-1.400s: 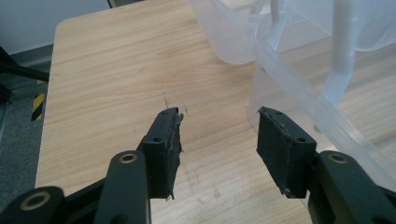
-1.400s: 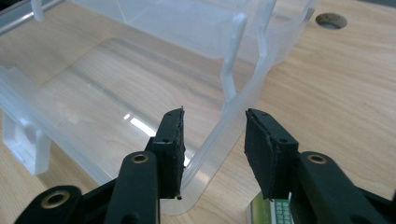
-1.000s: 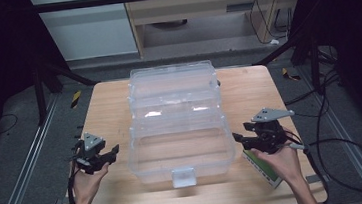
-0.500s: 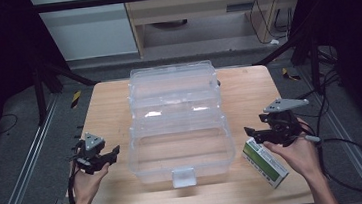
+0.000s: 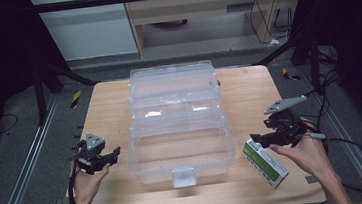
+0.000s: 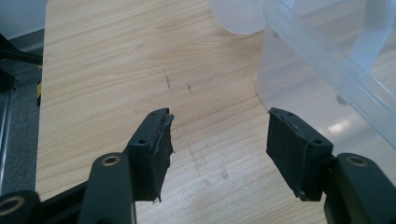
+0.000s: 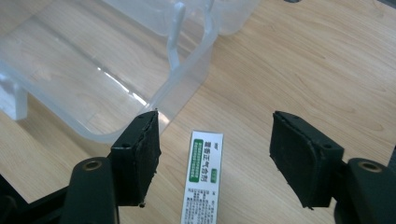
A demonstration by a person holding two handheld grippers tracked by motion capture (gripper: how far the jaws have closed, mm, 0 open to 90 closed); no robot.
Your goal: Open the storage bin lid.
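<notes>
Even overhead light brightens the wooden desk [image 5: 105, 114] against dark surroundings; white glare streaks the clear plastic storage box [image 5: 179, 132]; the high view is soft, close fingers [image 6: 152, 149] slightly blurred.

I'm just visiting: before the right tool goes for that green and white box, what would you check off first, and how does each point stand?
1. Right tool open: ok, jaws spread wide.
2. Green and white carton box between the jaws: ok, roughly centred in the right gripper view.
3. Box lying flat on the wooden table: ok.
4. Box clear of the clear plastic storage bin: ok, a gap shows.
5. Bin open to receive it: ok, no lid over it.
6. Left tool out of the way: ok, open, left of the bin.
</notes>
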